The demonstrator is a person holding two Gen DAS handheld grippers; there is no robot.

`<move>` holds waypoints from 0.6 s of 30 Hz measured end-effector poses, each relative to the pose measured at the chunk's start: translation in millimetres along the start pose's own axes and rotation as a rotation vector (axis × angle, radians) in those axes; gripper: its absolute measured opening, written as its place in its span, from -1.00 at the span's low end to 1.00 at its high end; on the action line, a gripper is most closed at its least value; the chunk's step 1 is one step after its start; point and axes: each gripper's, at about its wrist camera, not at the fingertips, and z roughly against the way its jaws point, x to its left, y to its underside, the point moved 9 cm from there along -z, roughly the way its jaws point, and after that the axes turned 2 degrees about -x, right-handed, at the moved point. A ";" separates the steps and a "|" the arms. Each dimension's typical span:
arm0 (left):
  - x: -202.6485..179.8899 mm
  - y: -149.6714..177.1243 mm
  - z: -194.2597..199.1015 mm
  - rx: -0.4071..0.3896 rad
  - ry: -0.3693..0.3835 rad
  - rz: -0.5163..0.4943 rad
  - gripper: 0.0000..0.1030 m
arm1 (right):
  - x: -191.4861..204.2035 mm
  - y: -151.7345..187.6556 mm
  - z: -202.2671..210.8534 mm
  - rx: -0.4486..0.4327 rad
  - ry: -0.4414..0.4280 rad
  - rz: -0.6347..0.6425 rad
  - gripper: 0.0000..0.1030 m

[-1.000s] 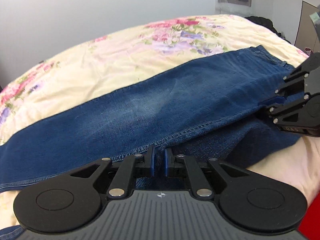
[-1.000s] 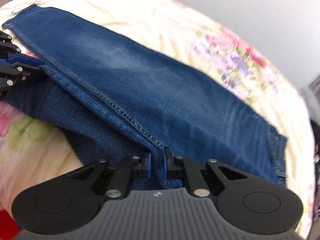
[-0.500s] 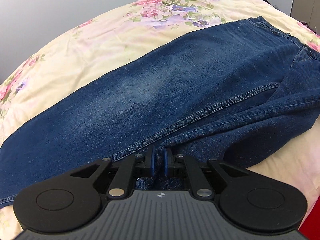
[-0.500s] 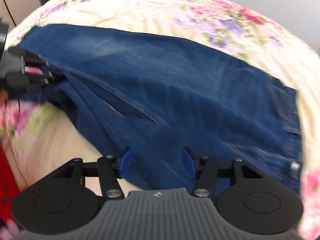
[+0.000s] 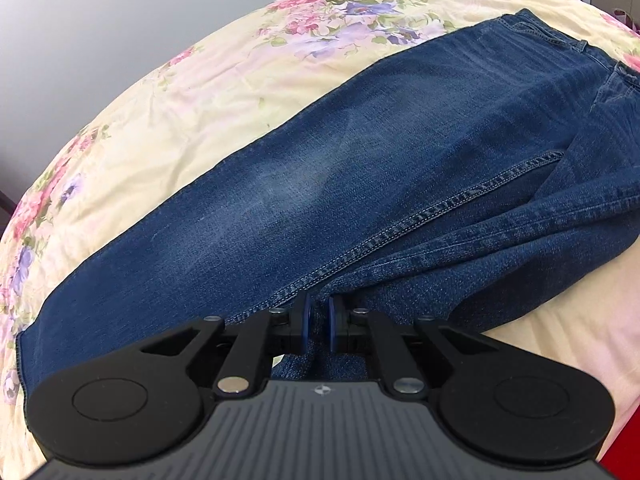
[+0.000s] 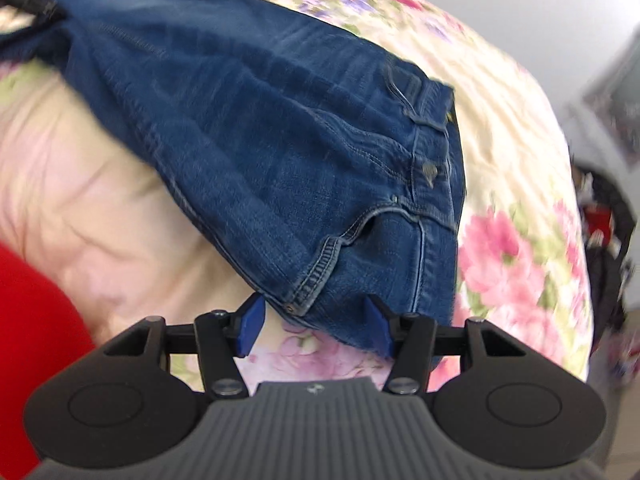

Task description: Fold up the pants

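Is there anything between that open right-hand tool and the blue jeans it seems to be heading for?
Nothing visible. The right tool stands open just short of the blue denim jeans, at their waistband corner, with only bare floral bedspread under the gap. The left tool is shut on the jeans' leg seam.

The left gripper, a black two-finger tool with blue pads, points steeply downward with its jaws pinched nearly together on a fold of blue denim pants. The right gripper, of the same black build with blue pads, also tilts downward; its jaws stand wide apart, pressing on nothing.
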 end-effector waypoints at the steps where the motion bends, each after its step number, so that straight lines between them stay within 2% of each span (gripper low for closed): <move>1: 0.6 -0.7 3.4 -0.003 -0.004 0.003 -0.82 | -0.5 5.1 -1.9 -0.009 0.026 0.068 -0.01; 5: 3.4 -3.3 18.1 -0.023 -0.012 0.033 -0.82 | 10.2 18.9 -10.1 -0.010 0.117 0.302 -0.01; 6: 4.1 -3.2 20.6 -0.027 -0.010 0.045 -0.82 | 11.5 23.6 -13.6 -0.002 0.132 0.332 -0.07; 7: 4.8 -3.2 22.8 -0.031 -0.006 0.057 -0.81 | 11.9 26.0 -16.2 0.004 0.147 0.352 -0.22; 9: 6.4 -3.2 28.0 -0.038 0.002 0.080 -0.81 | 10.5 31.2 -18.1 0.001 0.172 0.370 -0.28; 15: 10.4 -4.6 48.4 -0.077 0.015 0.108 -0.81 | -5.0 20.8 -6.8 -0.012 0.215 0.314 -0.86; 18: 16.3 -6.5 66.9 -0.121 0.019 0.161 -0.81 | -18.3 5.2 10.1 -0.019 0.256 0.296 -0.96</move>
